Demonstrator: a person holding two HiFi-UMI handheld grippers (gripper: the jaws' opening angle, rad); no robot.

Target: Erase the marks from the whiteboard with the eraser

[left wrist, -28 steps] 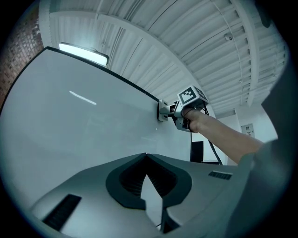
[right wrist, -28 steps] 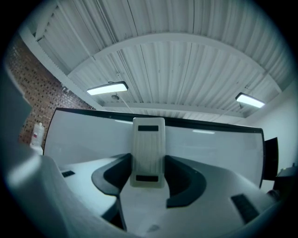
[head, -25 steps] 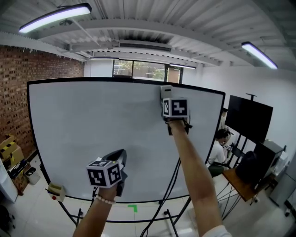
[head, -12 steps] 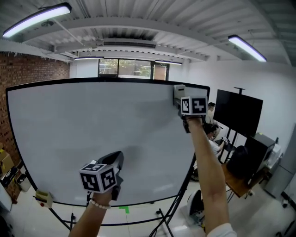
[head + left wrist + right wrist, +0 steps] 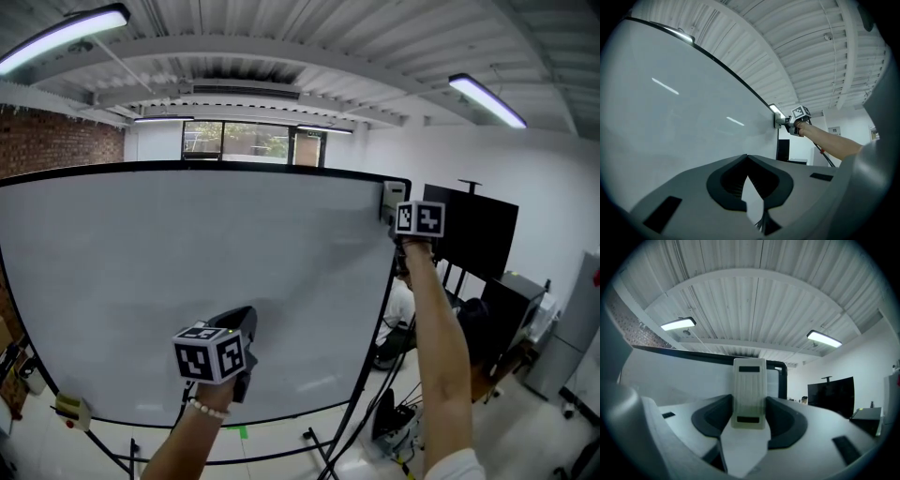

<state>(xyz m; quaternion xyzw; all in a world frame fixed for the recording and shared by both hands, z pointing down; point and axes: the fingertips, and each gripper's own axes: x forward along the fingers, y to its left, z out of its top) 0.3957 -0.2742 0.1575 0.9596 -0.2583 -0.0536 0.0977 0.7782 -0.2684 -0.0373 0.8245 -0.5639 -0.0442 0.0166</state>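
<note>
A large whiteboard (image 5: 169, 281) in a black frame fills the head view; I see no marks on its surface. My right gripper (image 5: 394, 206) is raised at the board's top right corner and is shut on a pale eraser (image 5: 390, 195). In the right gripper view the eraser (image 5: 749, 394) stands upright between the jaws. My left gripper (image 5: 244, 317) hangs low before the board's lower middle, shut with nothing in it. From the left gripper view, the eraser (image 5: 777, 121) rests against the whiteboard (image 5: 670, 122) far ahead.
A black screen on a stand (image 5: 473, 239) is just right of the board, with a seated person (image 5: 405, 305) beyond the edge. A small yellowish object (image 5: 67, 408) sits on the board's lower left ledge. Black stand legs (image 5: 356, 431) spread below.
My right gripper has carried the eraser rightward along the board's top edge to the right corner. The left gripper has stayed low in about the same place.
</note>
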